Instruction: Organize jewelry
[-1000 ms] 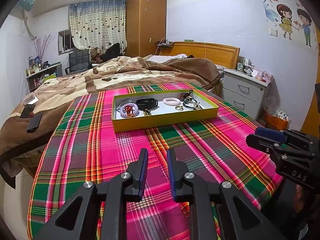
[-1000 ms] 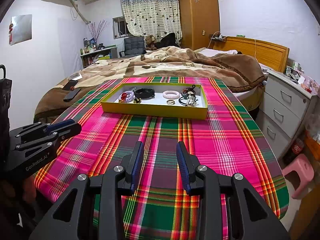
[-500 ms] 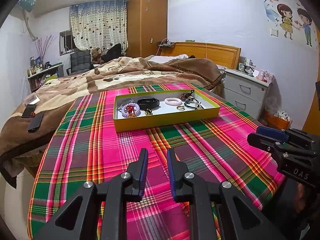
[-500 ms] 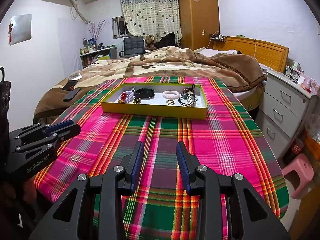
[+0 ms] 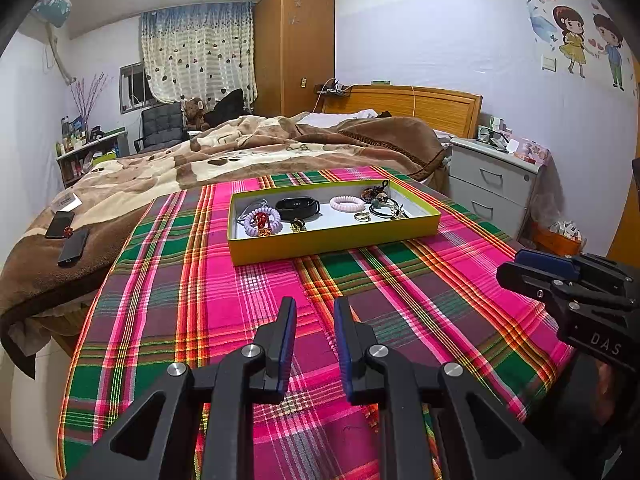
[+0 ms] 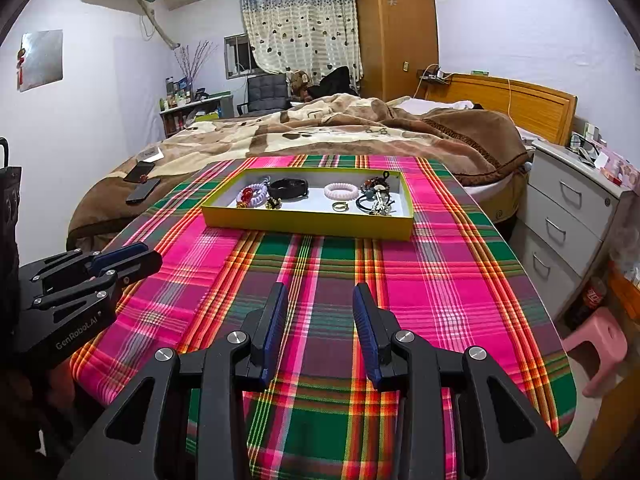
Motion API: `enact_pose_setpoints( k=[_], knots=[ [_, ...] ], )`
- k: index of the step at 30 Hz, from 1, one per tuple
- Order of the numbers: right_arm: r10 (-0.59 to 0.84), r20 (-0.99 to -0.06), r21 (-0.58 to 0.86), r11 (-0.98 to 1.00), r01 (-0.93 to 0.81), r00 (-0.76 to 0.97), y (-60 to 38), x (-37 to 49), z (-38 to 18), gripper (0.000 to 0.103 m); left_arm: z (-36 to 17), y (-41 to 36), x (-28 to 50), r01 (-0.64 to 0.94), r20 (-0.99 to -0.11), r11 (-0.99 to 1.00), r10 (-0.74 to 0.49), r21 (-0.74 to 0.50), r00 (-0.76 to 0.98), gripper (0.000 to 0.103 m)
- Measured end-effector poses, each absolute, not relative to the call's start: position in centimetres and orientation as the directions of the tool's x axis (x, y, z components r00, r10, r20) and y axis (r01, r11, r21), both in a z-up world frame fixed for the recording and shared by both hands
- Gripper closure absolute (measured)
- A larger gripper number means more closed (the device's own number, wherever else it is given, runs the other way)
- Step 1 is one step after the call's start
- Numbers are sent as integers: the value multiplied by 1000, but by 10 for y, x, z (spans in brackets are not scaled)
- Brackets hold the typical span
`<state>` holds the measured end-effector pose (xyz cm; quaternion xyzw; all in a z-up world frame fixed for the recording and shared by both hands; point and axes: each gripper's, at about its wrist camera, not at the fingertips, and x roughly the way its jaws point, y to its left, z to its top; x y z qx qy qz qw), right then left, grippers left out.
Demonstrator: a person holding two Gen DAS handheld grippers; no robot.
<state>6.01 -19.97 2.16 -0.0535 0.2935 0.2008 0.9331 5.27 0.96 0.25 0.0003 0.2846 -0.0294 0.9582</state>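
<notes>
A shallow yellow tray (image 5: pixel 332 242) (image 6: pixel 308 226) lies on the plaid-covered table, far from both grippers. Inside are a lilac coil band with a red bead (image 5: pixel 262 219) (image 6: pixel 251 195), a black band (image 5: pixel 298 207) (image 6: pixel 288 188), a pink coil band (image 5: pixel 346 203) (image 6: pixel 340 190), a gold ring (image 5: pixel 362 217) (image 6: pixel 340 206) and a tangle of dark hair ties and charms (image 5: pixel 384 205) (image 6: pixel 376 199). My left gripper (image 5: pixel 315 312) (image 6: pixel 132 254) is open and empty over the near cloth. My right gripper (image 6: pixel 320 300) (image 5: pixel 520 264) is open and empty, level with it on the right.
The plaid cloth (image 6: pixel 400 280) covers the table. A bed with a brown blanket (image 5: pixel 240 152) stands behind; two phones (image 5: pixel 66 234) lie on it. White drawers (image 6: pixel 568 216) and a pink stool (image 6: pixel 600 344) stand at the right.
The left gripper's view has shifted slightly, with the tray drifting a little right. Both grippers stay open and empty.
</notes>
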Motion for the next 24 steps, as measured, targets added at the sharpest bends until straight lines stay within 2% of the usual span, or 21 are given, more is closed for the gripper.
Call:
enact_pose_setpoints(
  k=[24],
  knots=[
    [343,-571,18,913,-407,746,-200,60,22,68,4,6,50,63,-545,998,-62,-18,836,85]
  ],
)
